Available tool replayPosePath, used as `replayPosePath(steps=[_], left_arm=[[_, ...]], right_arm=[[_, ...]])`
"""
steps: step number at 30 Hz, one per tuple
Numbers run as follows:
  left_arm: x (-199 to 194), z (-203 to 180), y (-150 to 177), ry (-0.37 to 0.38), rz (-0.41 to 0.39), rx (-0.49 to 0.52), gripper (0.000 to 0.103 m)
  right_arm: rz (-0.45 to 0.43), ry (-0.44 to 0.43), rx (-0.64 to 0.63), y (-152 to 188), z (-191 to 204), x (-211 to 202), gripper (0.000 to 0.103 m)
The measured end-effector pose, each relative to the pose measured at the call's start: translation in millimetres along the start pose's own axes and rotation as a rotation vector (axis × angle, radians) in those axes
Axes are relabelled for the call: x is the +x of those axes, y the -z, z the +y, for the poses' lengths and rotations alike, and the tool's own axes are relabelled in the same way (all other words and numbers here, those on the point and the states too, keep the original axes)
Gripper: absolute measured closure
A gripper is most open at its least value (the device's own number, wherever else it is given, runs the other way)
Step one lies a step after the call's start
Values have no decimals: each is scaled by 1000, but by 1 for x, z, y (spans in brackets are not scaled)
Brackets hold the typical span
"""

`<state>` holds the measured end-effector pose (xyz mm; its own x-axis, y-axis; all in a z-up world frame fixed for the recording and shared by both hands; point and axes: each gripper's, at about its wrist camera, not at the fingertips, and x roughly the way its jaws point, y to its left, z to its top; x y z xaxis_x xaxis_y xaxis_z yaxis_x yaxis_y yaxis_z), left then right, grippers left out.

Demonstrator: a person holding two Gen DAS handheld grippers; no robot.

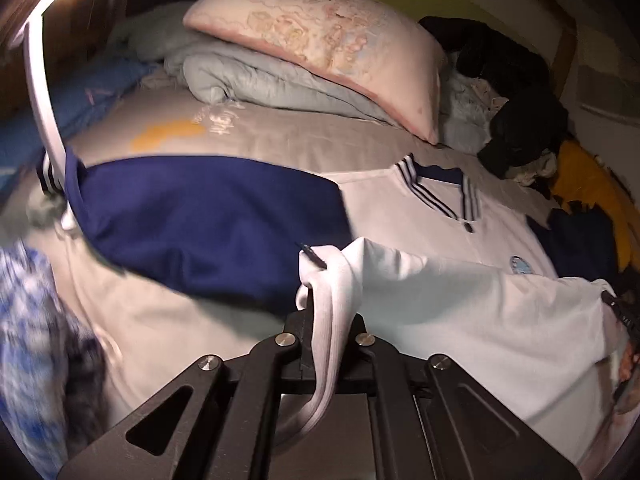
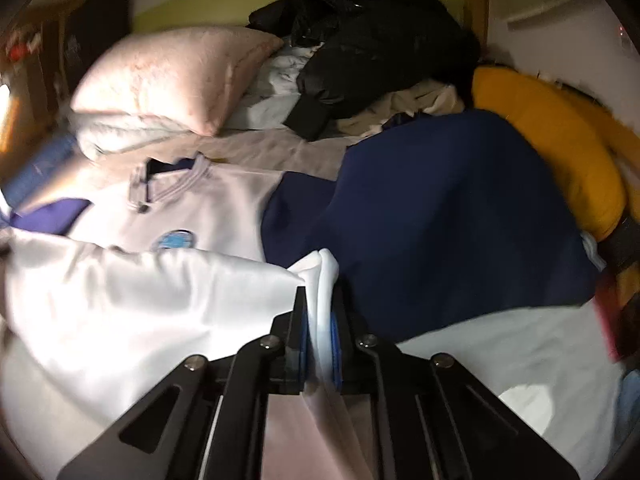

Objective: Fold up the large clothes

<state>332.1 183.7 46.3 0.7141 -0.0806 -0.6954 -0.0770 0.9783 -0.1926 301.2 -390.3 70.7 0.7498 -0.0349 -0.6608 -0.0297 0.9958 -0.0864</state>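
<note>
Both tongs are clenched on the white shirt (image 1: 460, 300)'s near hem — left gripper (image 1: 326, 312), right gripper (image 2: 320, 320) — pinching bunched cloth.

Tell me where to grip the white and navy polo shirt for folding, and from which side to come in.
Grip the polo shirt at its bottom hem, one corner each, coming from the hem side opposite the collar. It lies flat, collar far, hem nearest. Left gripper and right gripper are already shut on bunched hem there.

white-and-navy shirt (image 1: 460, 300) smooth matt cloth; tongs (image 1: 328, 320) matt black plastic; pillow (image 1: 320, 52) soft matt fabric.
</note>
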Motion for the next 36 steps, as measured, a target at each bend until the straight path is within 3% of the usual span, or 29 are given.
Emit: replayPosePath(steps=[4, 7, 9, 11, 14, 15, 20, 24, 25, 26, 27, 28, 29, 30, 31, 35, 36], left_arm=[[28, 4, 8, -42, 73, 30, 96], [22, 2, 11, -52, 62, 45, 88], [10, 4, 12, -22, 63, 38, 79], [-2, 6, 17, -14, 60, 30, 60], [-15, 11, 26, -17, 74, 16, 44], [-18, 12, 30, -17, 85, 8, 40], [-24, 20, 53, -14, 145, -13, 30], [-14, 28, 71, -4, 220, -27, 30], [-10, 30, 75, 0, 238, -26, 35], [-7, 30, 78, 13, 248, -18, 73], [-4, 30, 80, 35, 262, -7, 91], [-5, 31, 80, 57, 262, -20, 92], [-9, 32, 78, 56, 243, -38, 93], [-16, 32, 75, 58, 215, -48, 93], [-26, 30, 70, 47, 174, -42, 93], [-56, 23, 59, -13, 60, -12, 95], [-58, 22, 58, -29, 57, -7, 95]], right_arm=[[78, 27, 28, 3, -7, 31, 96], [55, -10, 50, 2, -14, 21, 95], [43, -61, 92, 4, -22, 7, 88], [44, -99, 137, 10, -29, -5, 73], [49, -152, 177, 16, -37, -20, 72], [47, -142, 171, 17, -37, -25, 71], [111, -100, 147, 39, -31, -33, 49], [161, -71, 128, 54, -31, -24, 43], [177, -76, 138, 56, -34, -20, 43], [191, -86, 149, 58, -37, -16, 43], [219, -114, 171, 61, -40, -10, 43], [241, -144, 191, 63, -43, -4, 43], [244, -150, 198, 63, -44, -3, 52], [234, -149, 199, 62, -44, -5, 69], [222, -162, 195, 61, -44, -9, 99], [37, -62, 202, 49, -47, -49, 100], [14, -75, 225, 47, -52, -57, 100]])
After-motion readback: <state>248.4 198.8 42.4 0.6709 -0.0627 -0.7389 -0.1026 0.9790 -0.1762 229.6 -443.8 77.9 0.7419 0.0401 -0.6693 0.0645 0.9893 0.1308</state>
